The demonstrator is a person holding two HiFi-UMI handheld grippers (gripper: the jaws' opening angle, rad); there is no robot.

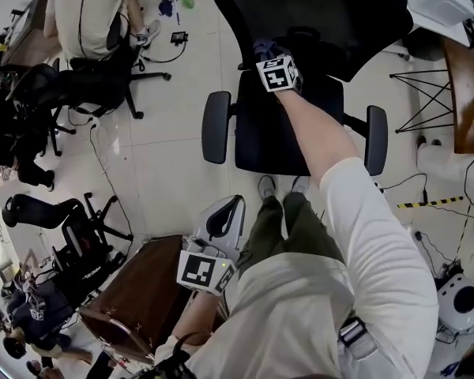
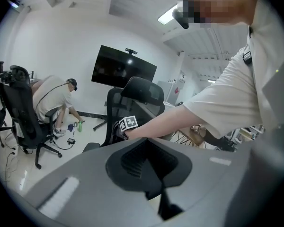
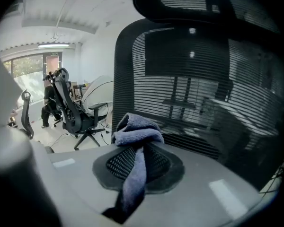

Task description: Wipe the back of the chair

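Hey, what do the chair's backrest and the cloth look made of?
The backrest seems black woven mesh, matte: light and shapes behind show through its fine horizontal lines. The cloth is probably soft microfibre or terry, blue-grey, matte: it bunches in limp folds with a fuzzy surface.

Tiled floor (image 1: 167, 181): black office chair (image 1: 288, 129) standing; another chair (image 1: 83, 85) left.

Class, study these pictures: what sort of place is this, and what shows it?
Most likely an office or lab workroom: several wheeled office chairs stand about, a large dark screen hangs on the wall, and cables trail over the tiled floor.
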